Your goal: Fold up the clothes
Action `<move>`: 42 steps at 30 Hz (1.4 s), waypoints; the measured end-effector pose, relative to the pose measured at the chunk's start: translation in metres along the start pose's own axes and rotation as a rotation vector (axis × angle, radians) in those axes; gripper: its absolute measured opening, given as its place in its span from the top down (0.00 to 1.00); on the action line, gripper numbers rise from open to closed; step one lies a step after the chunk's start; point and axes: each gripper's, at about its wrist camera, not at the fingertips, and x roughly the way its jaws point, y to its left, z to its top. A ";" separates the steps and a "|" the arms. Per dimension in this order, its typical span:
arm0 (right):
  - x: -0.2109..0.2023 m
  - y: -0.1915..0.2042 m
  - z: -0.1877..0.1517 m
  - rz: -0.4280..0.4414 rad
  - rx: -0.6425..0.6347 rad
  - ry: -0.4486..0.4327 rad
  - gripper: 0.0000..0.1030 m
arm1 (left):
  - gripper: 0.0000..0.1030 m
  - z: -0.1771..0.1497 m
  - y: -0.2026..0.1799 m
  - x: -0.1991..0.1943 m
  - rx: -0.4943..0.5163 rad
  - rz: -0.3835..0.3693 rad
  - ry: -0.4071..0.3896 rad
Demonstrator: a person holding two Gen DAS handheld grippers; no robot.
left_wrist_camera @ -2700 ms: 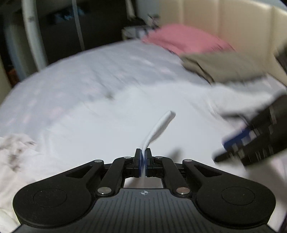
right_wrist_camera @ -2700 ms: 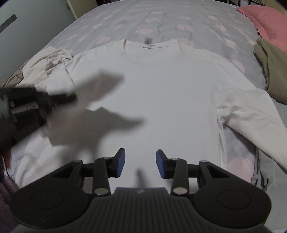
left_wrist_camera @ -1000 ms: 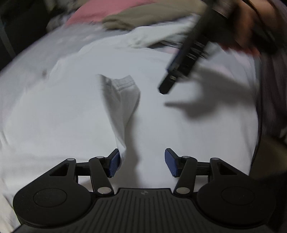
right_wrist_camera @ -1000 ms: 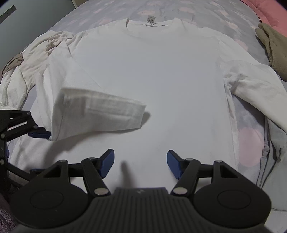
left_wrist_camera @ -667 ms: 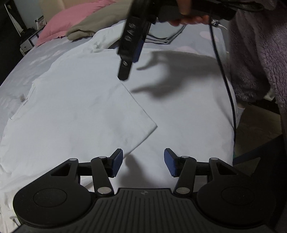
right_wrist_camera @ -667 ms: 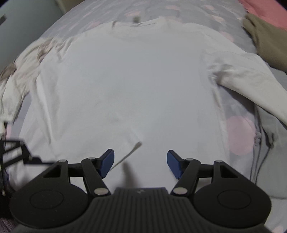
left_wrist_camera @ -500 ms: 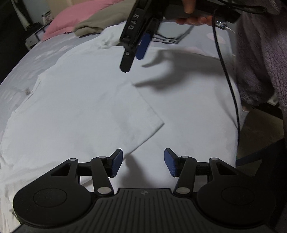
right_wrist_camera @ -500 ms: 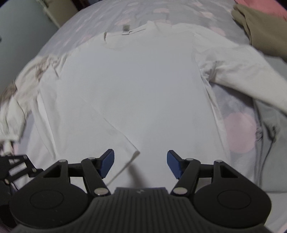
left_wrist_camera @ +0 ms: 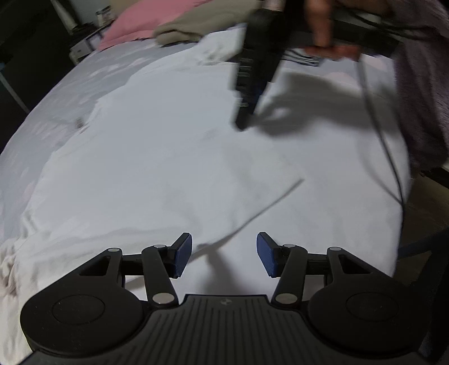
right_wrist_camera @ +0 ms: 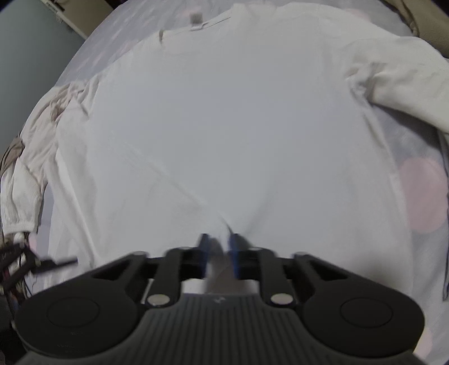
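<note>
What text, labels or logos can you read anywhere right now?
None can be read.
Neck tag inside the white long-sleeve shirt collar: blurred, unreadable.
Small emblem on the left gripper body: a mark, no letters.
Markings on the side of the right gripper, seen from the left wrist: motion-blurred, unreadable.

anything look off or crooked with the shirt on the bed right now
Mostly tidy: the white shirt lies flat, one sleeve already folded across the body. The other sleeve is still splayed out, rumpled at the shoulder. Near the right gripper, fabric is bunched between its closing jaws. The left gripper is open, holding nothing.
</note>
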 end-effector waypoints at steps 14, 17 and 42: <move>-0.086 0.041 0.076 0.073 -0.063 -0.269 0.95 | 0.52 -0.033 0.088 -0.012 -0.252 0.184 0.062; -0.105 0.041 0.109 0.090 -0.050 -0.347 0.95 | 0.52 -0.046 0.114 -0.007 -0.359 0.199 0.068; -0.077 -0.069 0.175 -0.088 0.269 -0.456 0.97 | 0.95 -0.073 0.209 0.037 -0.729 0.389 0.075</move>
